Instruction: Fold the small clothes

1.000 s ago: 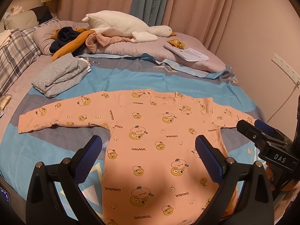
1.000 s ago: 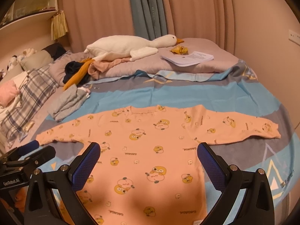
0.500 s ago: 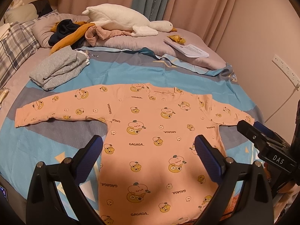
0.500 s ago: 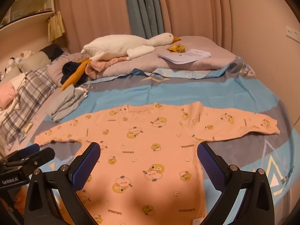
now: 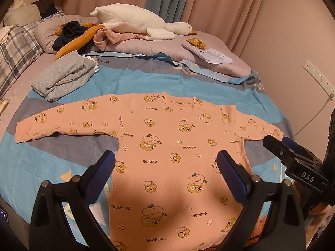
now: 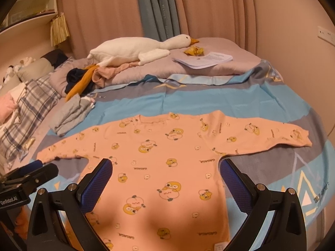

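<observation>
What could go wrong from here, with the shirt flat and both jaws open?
1. The pink shirt lies flat on the blue bedsheet, so a pinch by the left gripper or right gripper may catch sheet too.
2. Both sleeves are spread wide; folding one-handed could drag the body askew.
3. The folded grey clothes lie close to the left sleeve and may get nudged.

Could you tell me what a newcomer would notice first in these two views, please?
A peach long-sleeved shirt printed with cartoon ducks lies spread flat on the blue bedspread, both sleeves out. Behind it, a white plush goose sprawls across the pillows. Both grippers, left gripper and right gripper, hover open above the hem.
</observation>
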Tool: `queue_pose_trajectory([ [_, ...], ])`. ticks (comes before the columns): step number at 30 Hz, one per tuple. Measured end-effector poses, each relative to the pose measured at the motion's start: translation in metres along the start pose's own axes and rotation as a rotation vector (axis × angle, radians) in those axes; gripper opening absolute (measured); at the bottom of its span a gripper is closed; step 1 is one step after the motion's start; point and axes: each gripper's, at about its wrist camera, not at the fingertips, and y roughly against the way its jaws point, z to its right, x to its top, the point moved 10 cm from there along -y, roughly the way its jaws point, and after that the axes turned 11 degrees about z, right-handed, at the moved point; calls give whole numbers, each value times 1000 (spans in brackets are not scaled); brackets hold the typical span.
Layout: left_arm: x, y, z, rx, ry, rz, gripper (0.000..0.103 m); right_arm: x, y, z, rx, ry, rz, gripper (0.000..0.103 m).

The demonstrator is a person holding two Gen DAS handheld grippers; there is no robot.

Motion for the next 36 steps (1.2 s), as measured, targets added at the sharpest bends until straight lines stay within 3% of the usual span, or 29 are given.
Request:
queue_pose_trajectory([
  [36,-17,-20,-3,-54,33,-94,95,2,-5,27,-48,-66,-5,102],
])
